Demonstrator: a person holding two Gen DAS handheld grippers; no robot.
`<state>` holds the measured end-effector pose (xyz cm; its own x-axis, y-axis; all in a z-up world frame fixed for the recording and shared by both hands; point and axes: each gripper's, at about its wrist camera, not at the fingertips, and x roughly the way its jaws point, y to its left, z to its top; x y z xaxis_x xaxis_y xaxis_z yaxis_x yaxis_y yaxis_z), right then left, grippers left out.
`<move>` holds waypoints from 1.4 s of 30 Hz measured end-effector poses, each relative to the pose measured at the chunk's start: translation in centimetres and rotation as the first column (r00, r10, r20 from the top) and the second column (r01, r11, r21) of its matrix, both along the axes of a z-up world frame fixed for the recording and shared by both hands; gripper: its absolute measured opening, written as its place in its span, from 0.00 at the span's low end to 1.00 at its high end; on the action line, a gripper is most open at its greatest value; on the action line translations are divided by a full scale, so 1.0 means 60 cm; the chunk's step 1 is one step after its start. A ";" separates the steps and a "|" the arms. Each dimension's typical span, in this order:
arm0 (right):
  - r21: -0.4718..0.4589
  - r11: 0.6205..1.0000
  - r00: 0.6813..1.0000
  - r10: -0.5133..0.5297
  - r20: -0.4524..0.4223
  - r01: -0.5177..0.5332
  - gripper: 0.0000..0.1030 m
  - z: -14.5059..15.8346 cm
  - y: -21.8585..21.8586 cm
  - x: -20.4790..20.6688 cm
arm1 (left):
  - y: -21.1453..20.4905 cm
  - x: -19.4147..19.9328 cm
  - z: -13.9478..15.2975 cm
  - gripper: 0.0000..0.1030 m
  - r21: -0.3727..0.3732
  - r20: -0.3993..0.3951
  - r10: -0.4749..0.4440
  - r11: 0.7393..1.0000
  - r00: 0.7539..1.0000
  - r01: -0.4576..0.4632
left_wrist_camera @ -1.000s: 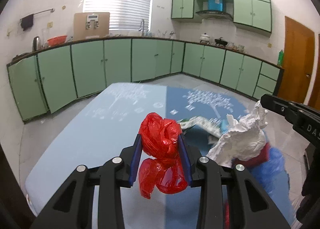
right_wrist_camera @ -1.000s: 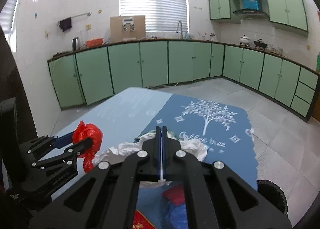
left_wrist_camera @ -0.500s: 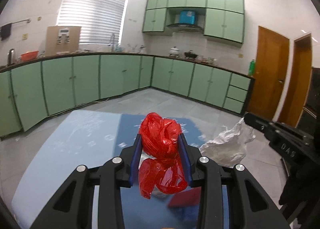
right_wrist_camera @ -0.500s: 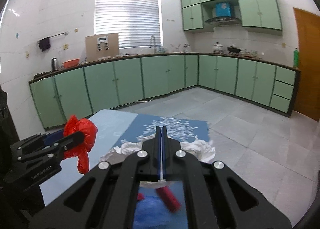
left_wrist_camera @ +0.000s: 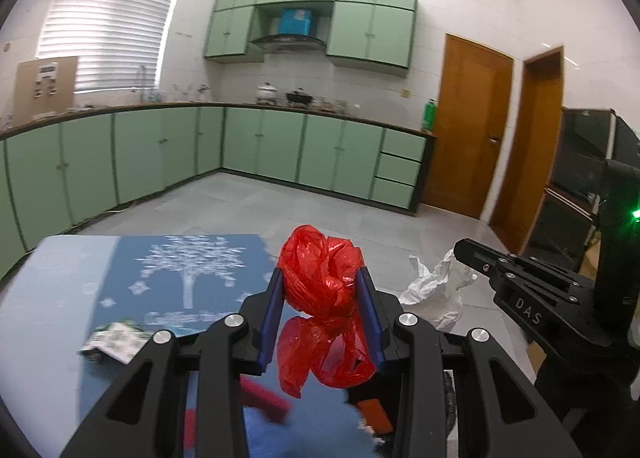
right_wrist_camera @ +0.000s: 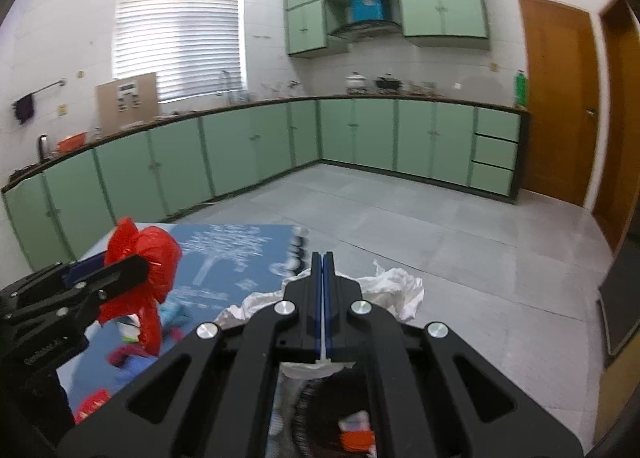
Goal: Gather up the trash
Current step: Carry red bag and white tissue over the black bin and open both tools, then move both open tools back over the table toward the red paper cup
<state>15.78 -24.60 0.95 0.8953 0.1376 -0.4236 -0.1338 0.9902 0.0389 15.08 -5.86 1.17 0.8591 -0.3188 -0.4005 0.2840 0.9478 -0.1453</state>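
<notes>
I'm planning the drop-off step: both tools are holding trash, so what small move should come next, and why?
Probably carry both a little further until they hang over the dark bin below the right tool, then release. The left tool grips the red plastic bag still above the blue tablecloth; the right tool is shut on the white crumpled bag, already near the bin.

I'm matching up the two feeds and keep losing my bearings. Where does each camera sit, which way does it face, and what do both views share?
Left wrist view: sits on the left gripper, facing the green cabinets and brown doors; its own fingers clamp a crumpled red plastic bag, and the right gripper enters at right.
Right wrist view: sits on the right gripper, facing the window and cabinets; its own fingers are shut on crumpled white paper.
Shared: red bag, white paper, blue tree-print tablecloth, both grippers.
</notes>
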 end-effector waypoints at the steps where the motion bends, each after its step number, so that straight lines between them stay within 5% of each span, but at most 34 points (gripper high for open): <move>1: -0.003 1.000 1.000 -0.013 -0.006 0.013 0.00 -0.008 -0.013 0.002 | -0.016 0.004 -0.004 0.35 0.003 0.000 -0.011 1.000 1.000 0.011; 15: -0.021 0.992 0.980 -0.126 -0.151 0.124 0.00 -0.153 -0.164 0.056 | -0.191 0.083 -0.128 0.35 0.030 -0.118 -0.143 0.989 0.983 0.147; 20: -0.011 0.990 0.970 -0.139 -0.200 0.139 0.05 -0.190 -0.194 0.085 | -0.235 0.106 -0.164 0.50 0.042 -0.172 -0.161 0.985 0.972 0.170; 23: -0.002 0.986 0.964 -0.163 -0.212 0.166 0.31 -0.202 -0.205 0.089 | -0.240 0.112 -0.173 0.62 0.043 -0.183 -0.162 0.984 0.970 0.173; 25: -0.008 0.981 0.962 -0.193 -0.194 0.196 0.61 -0.204 -0.208 0.079 | -0.239 0.110 -0.171 0.70 0.048 -0.176 -0.158 0.985 0.972 0.168; 30: -0.017 0.967 0.955 -0.255 -0.151 0.256 0.87 -0.188 -0.207 0.058 | -0.216 0.110 -0.156 0.76 0.023 -0.167 -0.137 0.990 0.976 0.143; 42: 0.025 0.978 0.976 -0.204 -0.071 0.206 0.95 -0.121 -0.139 0.006 | -0.089 0.037 -0.069 0.84 0.038 -0.067 0.000 0.999 0.998 0.003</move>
